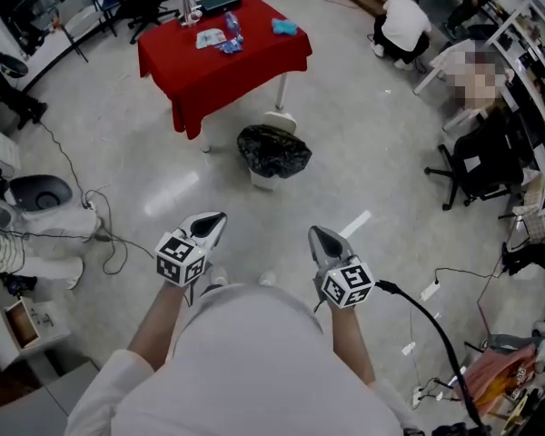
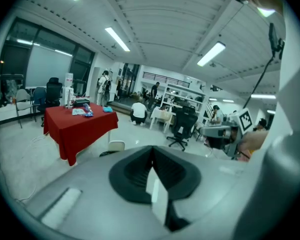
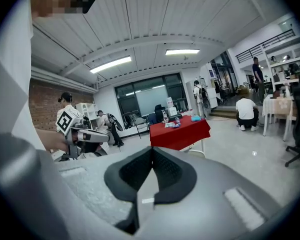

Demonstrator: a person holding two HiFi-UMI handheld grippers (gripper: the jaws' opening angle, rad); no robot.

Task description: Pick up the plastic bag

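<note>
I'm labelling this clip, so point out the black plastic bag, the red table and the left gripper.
black plastic bag (image 1: 274,151), head view, on its crumpled top.
red table (image 1: 254,51), head view, on bare cloth.
left gripper (image 1: 219,218), head view, at its shut jaw tips.

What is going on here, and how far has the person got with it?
A person stands on the open floor holding a left claw and a right claw, both shut and empty. Ahead stand a bin lined with a black bag and, beyond it, a red-clothed table bearing small items. Nothing has been picked up yet.
</note>
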